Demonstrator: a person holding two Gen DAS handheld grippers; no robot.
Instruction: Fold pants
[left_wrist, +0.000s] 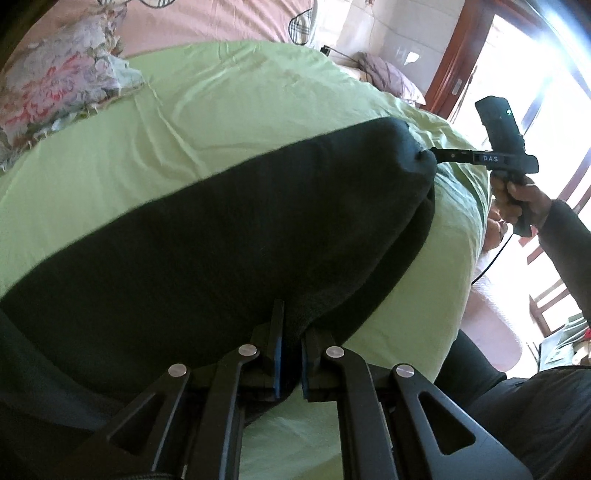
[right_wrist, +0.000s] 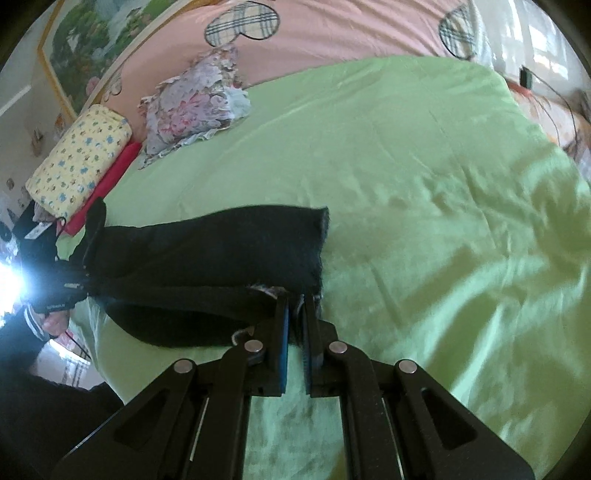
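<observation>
Pinching pants (left_wrist: 229, 229) edges: left gripper (left_wrist: 291, 332), right gripper (right_wrist: 295, 306) | green sheet (right_wrist: 424, 184) open beyond hem

Lettering "DAS": white capitals on the black plastic body of the right gripper (left_wrist: 432, 153). No other text legible.

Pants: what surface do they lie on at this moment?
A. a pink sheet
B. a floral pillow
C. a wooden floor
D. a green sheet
D: the black pants are spread over the green sheet, with both grippers pinching their edges; the pink sheet and the floral pillow lie farther back, clear of the pants.
</observation>
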